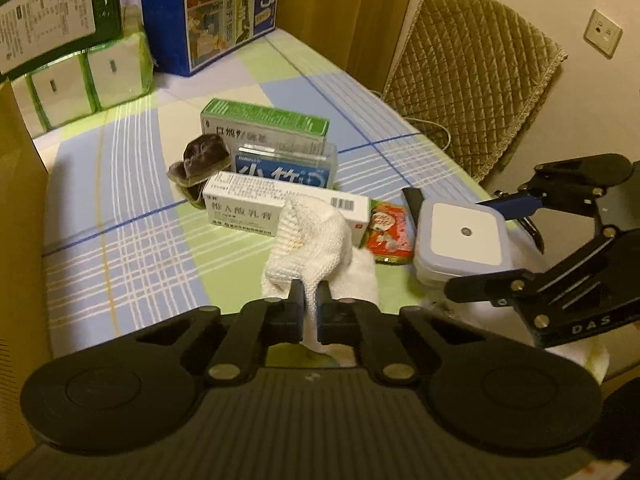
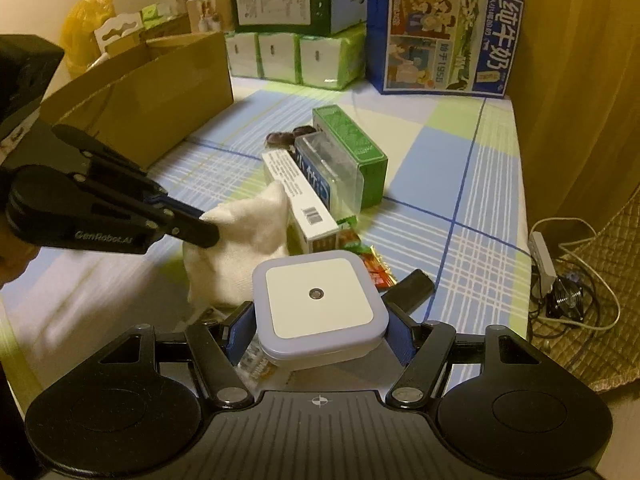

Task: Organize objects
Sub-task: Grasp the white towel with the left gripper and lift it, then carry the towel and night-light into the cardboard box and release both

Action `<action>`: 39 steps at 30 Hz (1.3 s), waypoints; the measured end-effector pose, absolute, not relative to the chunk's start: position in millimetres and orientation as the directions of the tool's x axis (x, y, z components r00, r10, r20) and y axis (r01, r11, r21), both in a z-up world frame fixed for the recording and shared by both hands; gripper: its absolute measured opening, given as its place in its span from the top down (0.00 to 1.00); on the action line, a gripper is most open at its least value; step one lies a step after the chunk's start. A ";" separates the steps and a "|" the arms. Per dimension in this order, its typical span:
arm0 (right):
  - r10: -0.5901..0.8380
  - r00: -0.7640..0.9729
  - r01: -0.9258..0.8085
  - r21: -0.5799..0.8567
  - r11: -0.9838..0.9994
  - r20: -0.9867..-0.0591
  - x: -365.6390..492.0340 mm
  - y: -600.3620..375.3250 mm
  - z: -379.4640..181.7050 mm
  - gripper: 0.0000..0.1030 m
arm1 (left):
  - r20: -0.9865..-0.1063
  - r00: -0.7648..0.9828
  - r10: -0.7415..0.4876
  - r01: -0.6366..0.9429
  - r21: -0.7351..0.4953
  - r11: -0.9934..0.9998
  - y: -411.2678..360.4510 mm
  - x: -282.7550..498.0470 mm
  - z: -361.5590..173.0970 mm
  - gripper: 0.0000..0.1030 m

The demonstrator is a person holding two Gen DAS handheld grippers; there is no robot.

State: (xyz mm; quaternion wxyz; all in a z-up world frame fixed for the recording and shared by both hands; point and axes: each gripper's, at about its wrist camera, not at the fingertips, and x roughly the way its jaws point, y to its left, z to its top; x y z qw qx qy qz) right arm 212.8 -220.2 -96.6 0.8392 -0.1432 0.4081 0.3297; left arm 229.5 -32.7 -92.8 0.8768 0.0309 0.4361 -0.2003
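My left gripper (image 1: 310,288) is shut on a white knitted cloth (image 1: 316,240), held just above the checked tablecloth (image 1: 120,208). In the right wrist view the left gripper (image 2: 208,232) comes in from the left, pinching the cloth (image 2: 248,240). My right gripper (image 2: 320,320) is shut on a square lavender-and-white night light (image 2: 320,300), also seen as the night light (image 1: 464,236) in the right gripper (image 1: 464,246). Behind the cloth lie a white medicine box (image 1: 248,204), a blue clear-cased box (image 1: 286,170), a green box (image 1: 264,122), a dark brown lump (image 1: 204,156) and a red snack packet (image 1: 390,234).
An open cardboard box (image 2: 152,96) stands at the left. Tissue packs (image 2: 292,56), a green carton (image 2: 280,0) and a blue milk carton (image 2: 444,36) line the back. A black item (image 2: 412,288) lies beside the night light. A power strip with cables (image 2: 544,256) lies off the table's right edge.
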 end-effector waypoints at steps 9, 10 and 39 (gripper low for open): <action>0.432 0.477 -0.653 0.021 0.757 -0.765 202.0 -215.9 -78.0 0.37 | -0.763 0.564 -0.316 0.379 -0.100 0.920 -26.7 219.0 -67.9 0.99; 0.432 0.479 -0.651 0.020 0.759 -0.764 200.8 -215.5 -75.5 0.37 | -0.761 0.568 -0.314 0.377 -0.099 0.921 -24.6 217.9 -63.7 0.99; 0.641 0.437 -0.798 0.057 0.600 -0.631 133.6 -22.3 46.5 0.37 | -0.667 0.742 -0.073 0.147 0.056 0.988 166.1 129.5 99.7 0.99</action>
